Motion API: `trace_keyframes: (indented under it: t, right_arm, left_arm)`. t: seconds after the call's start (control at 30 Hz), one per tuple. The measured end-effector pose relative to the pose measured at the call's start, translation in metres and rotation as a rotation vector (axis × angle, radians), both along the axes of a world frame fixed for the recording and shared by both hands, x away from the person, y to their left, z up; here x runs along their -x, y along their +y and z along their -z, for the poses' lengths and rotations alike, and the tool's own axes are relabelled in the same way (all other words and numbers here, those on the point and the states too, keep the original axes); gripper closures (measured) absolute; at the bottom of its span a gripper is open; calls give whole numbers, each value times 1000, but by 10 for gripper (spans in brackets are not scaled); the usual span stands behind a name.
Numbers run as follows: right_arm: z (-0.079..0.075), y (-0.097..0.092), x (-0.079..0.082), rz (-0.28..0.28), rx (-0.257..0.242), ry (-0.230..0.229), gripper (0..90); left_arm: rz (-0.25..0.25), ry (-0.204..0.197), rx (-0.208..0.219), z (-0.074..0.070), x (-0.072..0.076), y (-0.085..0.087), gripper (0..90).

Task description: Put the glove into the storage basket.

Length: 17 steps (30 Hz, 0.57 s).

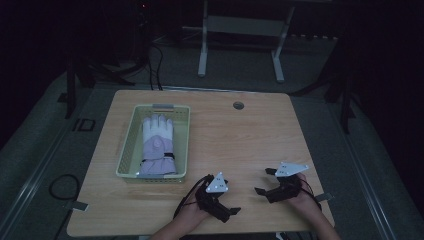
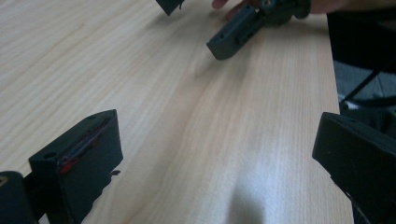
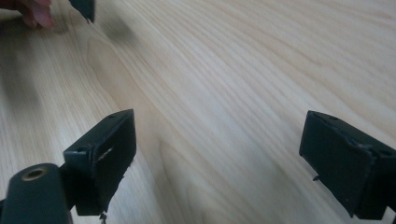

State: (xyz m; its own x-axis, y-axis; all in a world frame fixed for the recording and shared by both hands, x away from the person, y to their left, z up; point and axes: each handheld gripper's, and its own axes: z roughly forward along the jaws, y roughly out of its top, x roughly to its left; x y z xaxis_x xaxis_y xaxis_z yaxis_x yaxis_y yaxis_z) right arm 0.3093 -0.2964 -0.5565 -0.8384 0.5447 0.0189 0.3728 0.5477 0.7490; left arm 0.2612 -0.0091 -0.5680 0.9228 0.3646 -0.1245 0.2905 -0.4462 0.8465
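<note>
A white and lilac glove [image 1: 157,145] is laid in a pale green basket [image 1: 127,145] on the wooden table [image 1: 240,135].

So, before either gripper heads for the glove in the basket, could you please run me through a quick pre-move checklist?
1. Left gripper open and empty: ok, its jaws stand wide apart with bare wood between them.
2. Right gripper open and empty: ok, same.
3. Glove in the basket: ok, it lies flat inside, fingers pointing to the far end.
4. Table between grippers and basket free of obstacles: ok.
5. Grippers apart from each other: ok, a gap of table shows between them.
6. Whether the glove is snagged on the basket: cannot tell.
</note>
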Motion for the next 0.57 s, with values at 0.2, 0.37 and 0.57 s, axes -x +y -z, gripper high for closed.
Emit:
trace_keyframes:
  t: [0.2,0.37,0.57]
  right_arm:
    - [2,-4,1,-2,-16,-12,110]
    - [6,0,1,-12,12,-24,110]
    - [6,1,5,6,20,-74,110]
  left_arm:
    - [11,-15,0,3,4,-1,17]
    - [-3,-45,14,1,7,3,17]
    - [-13,-43,27,0,7,5,17]
